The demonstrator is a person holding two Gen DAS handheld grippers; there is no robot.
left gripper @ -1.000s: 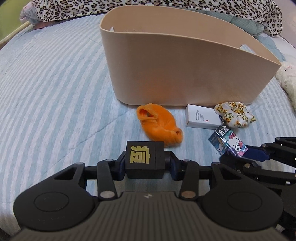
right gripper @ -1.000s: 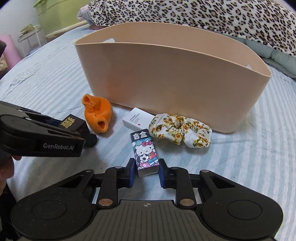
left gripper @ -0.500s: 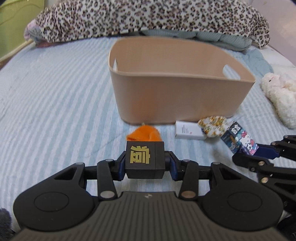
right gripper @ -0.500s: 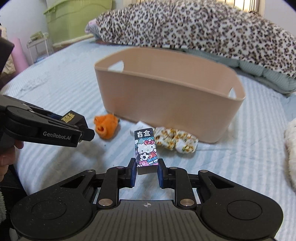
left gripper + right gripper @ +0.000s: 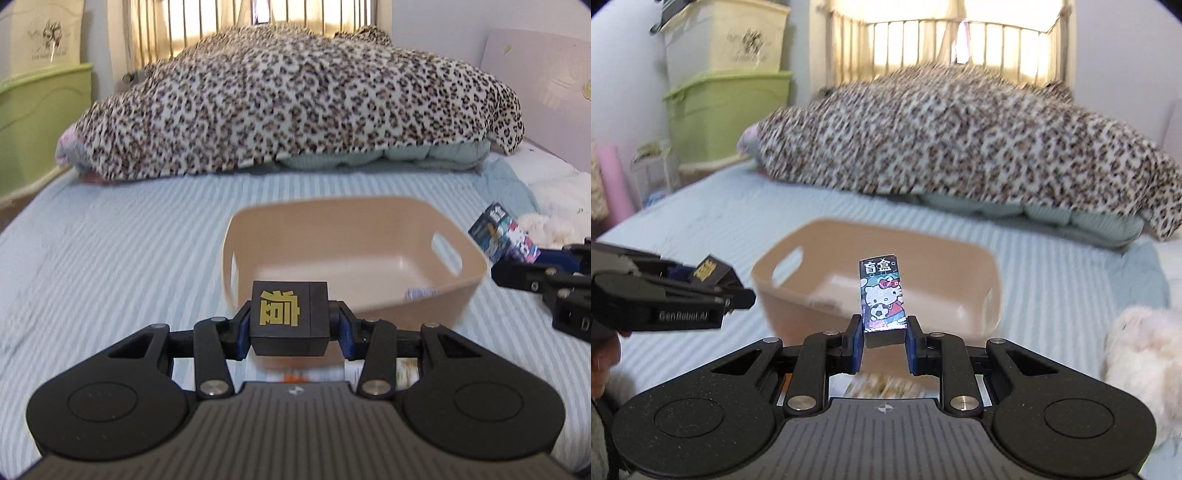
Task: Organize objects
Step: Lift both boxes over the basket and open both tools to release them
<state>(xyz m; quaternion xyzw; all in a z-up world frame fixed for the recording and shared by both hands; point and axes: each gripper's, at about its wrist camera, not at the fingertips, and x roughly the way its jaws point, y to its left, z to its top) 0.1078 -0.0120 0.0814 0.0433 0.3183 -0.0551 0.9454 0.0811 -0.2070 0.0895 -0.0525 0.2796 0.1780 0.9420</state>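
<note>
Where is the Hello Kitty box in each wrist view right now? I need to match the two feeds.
Left wrist view: Hello Kitty box at the far right edge, tilted, clamped in the right gripper.
Right wrist view: Hello Kitty box centre frame, upright between the jaws.
Shared landmark: the beige basket, beyond both grippers.

place: home bedroom | evidence: striped bed [image 5: 110, 258], leopard-print blanket [image 5: 295, 99], stacked storage bins [image 5: 727, 92]
</note>
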